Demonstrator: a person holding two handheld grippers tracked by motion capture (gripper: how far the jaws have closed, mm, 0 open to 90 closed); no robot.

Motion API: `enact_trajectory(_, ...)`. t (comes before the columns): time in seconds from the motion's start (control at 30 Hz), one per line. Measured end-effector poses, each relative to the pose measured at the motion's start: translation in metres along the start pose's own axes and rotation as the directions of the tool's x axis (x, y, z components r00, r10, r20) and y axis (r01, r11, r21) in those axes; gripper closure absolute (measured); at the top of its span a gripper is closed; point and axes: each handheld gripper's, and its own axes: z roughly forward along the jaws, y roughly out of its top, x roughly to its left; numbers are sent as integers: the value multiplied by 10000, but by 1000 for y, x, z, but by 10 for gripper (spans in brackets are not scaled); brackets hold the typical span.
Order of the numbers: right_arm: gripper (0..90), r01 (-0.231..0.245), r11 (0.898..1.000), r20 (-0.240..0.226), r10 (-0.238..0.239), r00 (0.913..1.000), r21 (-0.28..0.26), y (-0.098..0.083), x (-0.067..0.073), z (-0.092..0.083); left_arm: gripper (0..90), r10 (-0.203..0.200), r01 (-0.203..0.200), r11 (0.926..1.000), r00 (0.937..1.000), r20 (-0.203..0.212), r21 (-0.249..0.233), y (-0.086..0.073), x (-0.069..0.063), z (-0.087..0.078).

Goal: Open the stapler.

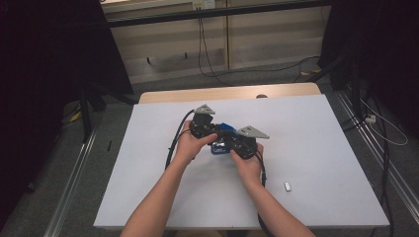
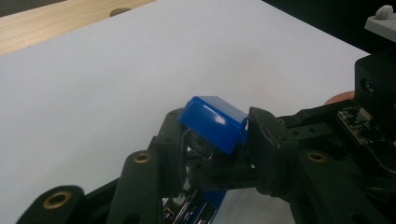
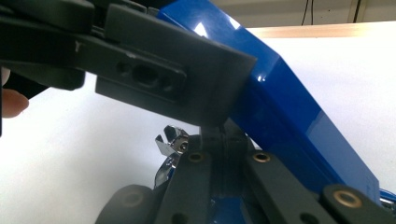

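At the middle of the white table (image 1: 306,163), well up from the small white piece (image 1: 287,186) lying near its right front edge, I hold both tools against a blue stapler (image 1: 221,139). My left gripper (image 1: 213,132) stands partly open and is clamped across the stapler's blue top cover (image 2: 214,122), one pad on each side of it, with the cover tilted upward and the chrome metal inside (image 2: 201,148) showing beneath. My right gripper (image 1: 232,144) sits just beside the left one, pressed in at the stapler's lower part; its jaws are drawn fully together, right beside the blue body (image 3: 299,121) and the shiny metal piece (image 3: 169,144), but I cannot tell whether they pinch any part of it. The stapler's base rests on the table beneath both tools.
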Motion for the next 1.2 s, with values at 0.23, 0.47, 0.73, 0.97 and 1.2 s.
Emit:
enact_trajectory(0.23,900,-204,9998,-60,204,9998,-39,1,0,2,579,-39,38,9999,10000,-39,-158,-1,1,0)
enact_trajectory(0.47,900,-113,9998,-47,112,9999,-173,1,1,2,551,-172,173,9995,9998,35,-264,-2,1,1)
enact_trajectory(0.73,900,-15,9995,339,26,9994,-319,1,1,2,299,-595,553,9944,9973,-442,-903,-2,6,-8)
enact_trajectory(0.97,900,-9,9994,359,21,9994,-338,1,1,2,357,-957,758,9822,9893,-1103,-1718,-15,18,-27)
enact_trajectory(1.2,900,70,9995,341,-59,9994,-308,1,2,2,612,-1264,1025,9837,9786,-1626,-1475,-27,28,-27)
